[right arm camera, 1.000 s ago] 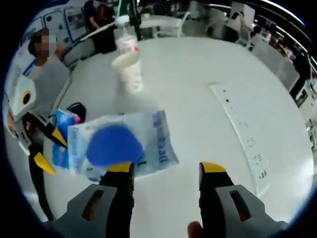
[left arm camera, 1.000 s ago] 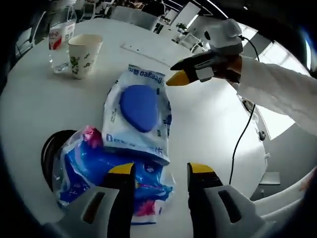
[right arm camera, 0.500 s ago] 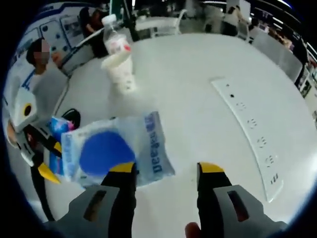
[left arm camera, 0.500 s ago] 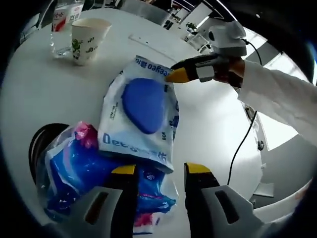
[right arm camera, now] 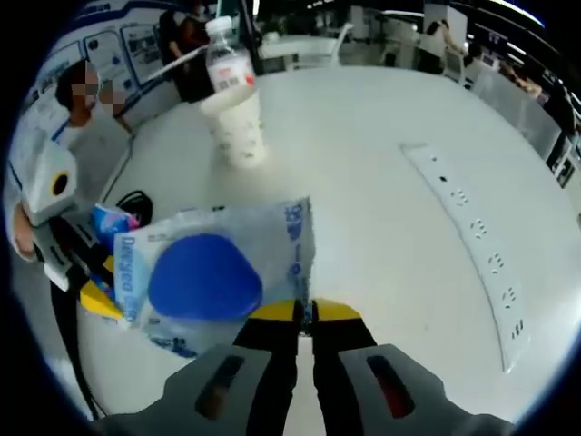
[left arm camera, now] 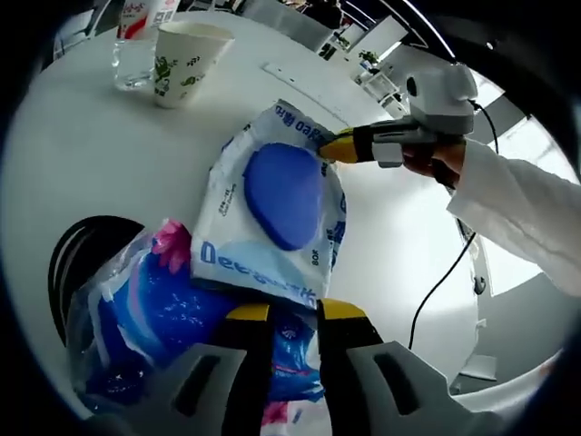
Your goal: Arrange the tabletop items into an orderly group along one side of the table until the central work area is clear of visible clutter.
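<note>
White round surface carries one paper cup, one water bottle, and two plastic packets. Right hand-held gripper is clenched on the blue-oval packet's edge; left hand-held gripper is clenched on the blue-pink packet beneath.

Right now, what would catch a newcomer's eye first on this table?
The white pouch with the big blue oval, pinched at opposite edges by the right gripper and left gripper. Under it lies a crinkled blue and pink packet. Farther off, a paper cup stands beside a clear bottle.
</note>
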Tool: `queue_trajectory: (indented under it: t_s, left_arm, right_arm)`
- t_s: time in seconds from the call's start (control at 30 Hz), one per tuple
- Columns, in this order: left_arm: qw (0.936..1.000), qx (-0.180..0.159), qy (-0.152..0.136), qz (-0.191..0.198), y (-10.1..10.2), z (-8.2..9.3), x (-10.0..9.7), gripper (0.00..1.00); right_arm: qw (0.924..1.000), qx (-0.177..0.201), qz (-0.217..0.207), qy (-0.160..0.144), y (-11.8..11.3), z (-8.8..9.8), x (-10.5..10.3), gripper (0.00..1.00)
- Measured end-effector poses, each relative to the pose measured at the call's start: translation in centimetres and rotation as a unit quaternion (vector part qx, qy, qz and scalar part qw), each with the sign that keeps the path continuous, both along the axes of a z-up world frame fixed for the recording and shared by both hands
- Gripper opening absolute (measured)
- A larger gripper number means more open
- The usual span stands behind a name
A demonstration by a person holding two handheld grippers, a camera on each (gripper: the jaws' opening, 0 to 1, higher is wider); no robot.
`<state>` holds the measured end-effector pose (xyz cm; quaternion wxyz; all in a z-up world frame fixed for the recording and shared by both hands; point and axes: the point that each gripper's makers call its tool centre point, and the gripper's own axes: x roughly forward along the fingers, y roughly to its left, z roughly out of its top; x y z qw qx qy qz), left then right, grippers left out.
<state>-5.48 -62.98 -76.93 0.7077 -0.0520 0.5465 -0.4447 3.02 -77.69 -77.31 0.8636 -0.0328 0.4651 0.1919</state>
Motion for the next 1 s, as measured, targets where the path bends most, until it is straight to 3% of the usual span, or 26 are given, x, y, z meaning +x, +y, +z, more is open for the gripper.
queue_trajectory:
  t_s: [0.2,0.27,0.37,0.4,0.43,0.47,0.53,0.73,0.8,0.9,1.0]
  left_arm:
    - [0.9999,-0.002,0.012,0.007,-0.1,0.3,-0.3,0.06]
    - [0.9999,-0.003,0.01,0.007,0.1,0.6,-0.4,0.06]
    - [0.9999,-0.011,0.003,0.007,0.5,1.3,-0.3,0.06]
    - [0.9999,-0.016,-0.003,0.006,0.6,1.7,-0.2,0.05]
    - [0.9998,-0.017,-0.007,0.004,0.7,1.8,-0.2,0.05]
    - [0.9995,-0.019,-0.025,-0.005,0.9,2.2,0.1,0.05]
    - [0.9977,-0.027,-0.057,-0.023,1.1,3.2,0.6,0.05]
    - [0.9937,-0.081,-0.07,-0.032,1.0,6.5,0.5,0.04]
    - [0.9933,-0.086,-0.069,-0.035,1.0,6.8,0.4,0.04]
    - [0.9921,-0.085,-0.079,-0.047,1.1,7.3,-0.1,0.04]
    - [0.9925,-0.086,-0.077,-0.042,1.4,7.2,0.0,0.04]
  right_arm:
    - [0.9997,-0.014,-0.02,-0.004,-1.0,0.5,-2.0,0.0]
    - [0.9988,0.004,-0.049,-0.007,-1.2,1.0,-2.9,0.0]
    - [0.9913,0.044,-0.121,-0.028,-1.4,2.4,-4.1,0.0]
    - [0.9827,0.073,-0.167,-0.036,-1.5,3.1,-4.7,0.0]
    - [0.9788,0.083,-0.183,-0.039,-1.6,3.3,-5.0,0.0]
    - [0.9649,0.12,-0.228,-0.053,-1.6,4.3,-6.1,0.0]
    - [0.9592,0.124,-0.244,-0.069,-1.7,5.1,-7.5,0.0]
    - [0.9378,0.131,-0.306,-0.098,-1.3,7.3,-12.9,0.0]
    - [0.926,0.14,-0.331,-0.115,-0.8,8.2,-14.3,0.0]
    - [0.9011,0.172,-0.375,-0.135,0.6,9.7,-16.3,0.0]
    - [0.8873,0.182,-0.401,-0.137,1.9,10.4,-18.1,0.0]
